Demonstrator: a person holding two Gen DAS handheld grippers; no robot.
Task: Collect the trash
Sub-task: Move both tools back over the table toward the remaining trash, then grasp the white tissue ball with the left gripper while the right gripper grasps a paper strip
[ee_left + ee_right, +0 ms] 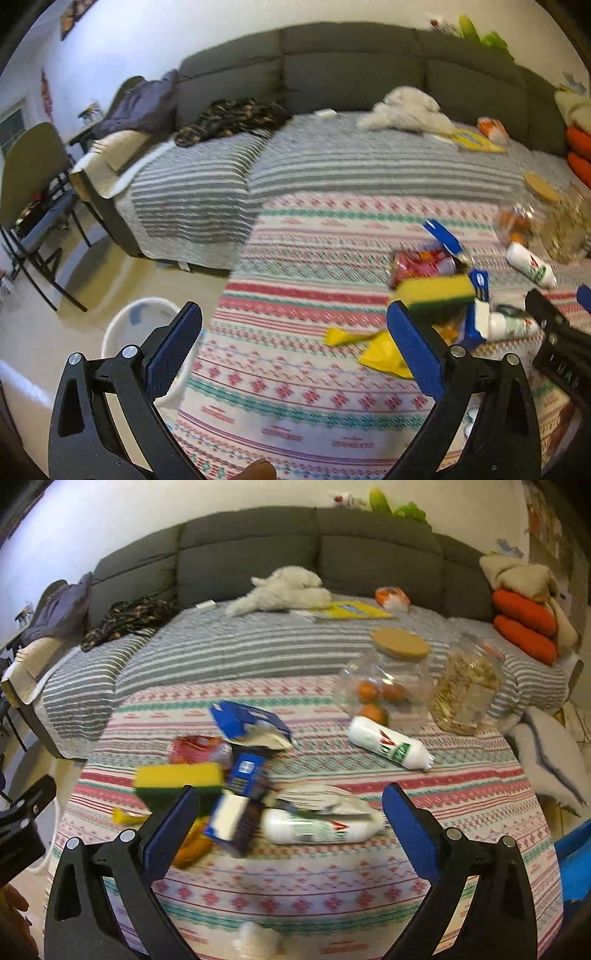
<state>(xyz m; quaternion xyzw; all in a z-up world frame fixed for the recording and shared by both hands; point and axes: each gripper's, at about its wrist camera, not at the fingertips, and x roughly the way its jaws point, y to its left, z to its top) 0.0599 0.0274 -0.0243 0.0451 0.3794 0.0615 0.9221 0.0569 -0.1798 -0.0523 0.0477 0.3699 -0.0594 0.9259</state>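
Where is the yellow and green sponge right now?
The sponge lies on the patterned tablecloth, left of centre in the right wrist view, in front of the red packet and beside the blue carton.

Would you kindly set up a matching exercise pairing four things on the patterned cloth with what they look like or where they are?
Things:
1. sponge
2. jar with the cork lid
3. white bottle nearest the right hand-held gripper
4. white bin

Descriptions:
A. holds orange fruit
B. yellow on top, green below
C. stands on the floor beside the table
D. lies on its side under torn wrapping

Pairs: 1-B, 2-A, 3-D, 4-C
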